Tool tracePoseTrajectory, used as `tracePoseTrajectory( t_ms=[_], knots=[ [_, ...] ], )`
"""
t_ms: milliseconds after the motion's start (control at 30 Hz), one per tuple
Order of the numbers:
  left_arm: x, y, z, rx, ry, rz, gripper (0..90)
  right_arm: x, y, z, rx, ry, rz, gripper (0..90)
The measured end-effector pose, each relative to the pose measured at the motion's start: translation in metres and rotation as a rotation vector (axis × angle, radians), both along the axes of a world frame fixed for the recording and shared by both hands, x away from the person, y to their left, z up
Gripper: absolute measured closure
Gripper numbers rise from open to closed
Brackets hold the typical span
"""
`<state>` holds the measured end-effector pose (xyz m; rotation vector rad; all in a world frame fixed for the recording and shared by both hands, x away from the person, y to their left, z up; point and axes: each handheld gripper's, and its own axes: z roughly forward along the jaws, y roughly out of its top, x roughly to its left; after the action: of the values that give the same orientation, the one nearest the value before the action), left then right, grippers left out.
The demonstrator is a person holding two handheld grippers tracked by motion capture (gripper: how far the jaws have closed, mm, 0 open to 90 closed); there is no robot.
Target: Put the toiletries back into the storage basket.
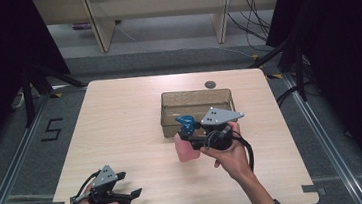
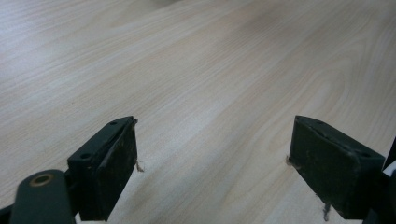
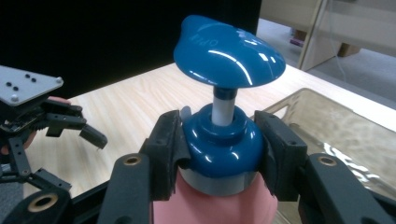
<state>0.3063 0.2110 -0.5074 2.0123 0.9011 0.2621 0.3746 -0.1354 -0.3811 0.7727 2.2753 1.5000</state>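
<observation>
Table bare under wide-open left gripper; right gripper clamped on bottle collar, keep upright, lower straight into bin

The table carries a bin right of its middle, toward the far side. A small round disc lies on the table just behind the bin. The pump bottle is in front of the bin's near wall, close to its left corner, and the right gripper is at the bottle's right side. The left gripper is near the front left corner of the table, well apart from the bottle.
</observation>
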Motion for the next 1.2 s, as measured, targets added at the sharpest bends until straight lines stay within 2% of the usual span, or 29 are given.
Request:
tracePoseTrajectory(
  t_ms=[33, 67, 133, 233, 267, 367, 400, 433, 533, 667, 700, 767, 800, 833, 967, 1000, 1033, 1167, 1200],
  knots=[
    [0.001, 0.0, 0.0, 0.006, -0.001, -0.002, 14.8, 0.0, -0.002, 0.002, 0.008, 0.008, -0.011, 53.5],
    [0.0, 0.001, 0.0, 0.011, -0.001, -0.004, 14.8, 0.002, -0.004, 0.003, 0.006, -0.01, -0.011, 53.5],
    [0.0, 0.0, 0.0, 0.001, -0.002, -0.002, 14.8, 0.004, -0.008, 0.005, 0.025, 0.003, -0.016, 53.5],
    [0.001, 0.001, 0.0, 0.005, -0.003, 0.001, 14.8, 0.006, -0.015, 0.01, 0.011, -0.007, -0.035, 53.5],
    [0.0, 0.0, 0.0, 0.002, -0.001, 0.002, 14.8, 0.005, -0.017, 0.011, 0.021, 0.015, -0.061, 53.5],
    [0.001, 0.001, 0.0, -0.001, -0.002, 0.001, 14.8, 0.009, -0.023, 0.015, 0.019, -0.014, -0.057, 53.5],
    [0.001, 0.001, 0.0, -0.001, -0.001, 0.001, 14.8, 0.009, -0.024, 0.016, 0.025, 0.003, -0.071, 53.5],
    [0.001, 0.001, 0.0, 0.01, -0.002, -0.002, 14.8, 0.011, -0.028, 0.018, 0.004, -0.023, -0.078, 53.5],
    [0.0, 0.001, 0.0, -0.001, -0.003, 0.003, 14.8, 0.015, -0.032, 0.022, 0.026, -0.006, -0.089, 53.5],
    [0.0, 0.001, 0.001, 0.01, 0.001, 0.004, 14.8, 0.02, -0.04, 0.028, 0.007, -0.012, -0.123, 53.5],
    [0.001, 0.001, 0.0, -0.003, -0.001, 0.001, 14.8, 0.021, -0.042, 0.029, 0.012, -0.004, -0.135, 53.5],
    [0.001, 0.0, 0.0, -0.002, 0.002, 0.002, 14.8, 0.027, -0.046, 0.03, 0.016, -0.027, -0.139, 53.5],
    [0.001, 0.001, 0.0, -0.001, -0.001, -0.001, 14.8, 0.028, -0.048, 0.031, 0.012, -0.012, -0.147, 53.5],
    [0.0, 0.001, 0.0, 0.009, 0.002, 0.003, 14.8, 0.029, -0.05, 0.032, 0.014, -0.022, -0.163, 53.5],
    [0.001, 0.001, 0.0, -0.004, 0.0, 0.001, 14.8, 0.036, -0.059, 0.034, 0.002, -0.041, -0.19, 53.5],
    [0.0, 0.001, 0.001, 0.008, 0.002, 0.004, 14.8, 0.038, -0.06, 0.034, 0.012, -0.035, -0.189, 53.5],
    [0.001, 0.001, -0.001, -0.006, 0.0, 0.0, 14.8, 0.039, -0.062, 0.034, 0.008, -0.034, -0.198, 53.5],
    [0.001, 0.0, 0.0, -0.004, -0.001, 0.001, 14.8, 0.042, -0.067, 0.035, 0.019, -0.021, -0.227, 53.5],
    [0.001, 0.0, -0.001, -0.005, -0.001, -0.001, 14.8, 0.045, -0.069, 0.035, 0.006, -0.045, -0.225, 53.5]
  ],
)
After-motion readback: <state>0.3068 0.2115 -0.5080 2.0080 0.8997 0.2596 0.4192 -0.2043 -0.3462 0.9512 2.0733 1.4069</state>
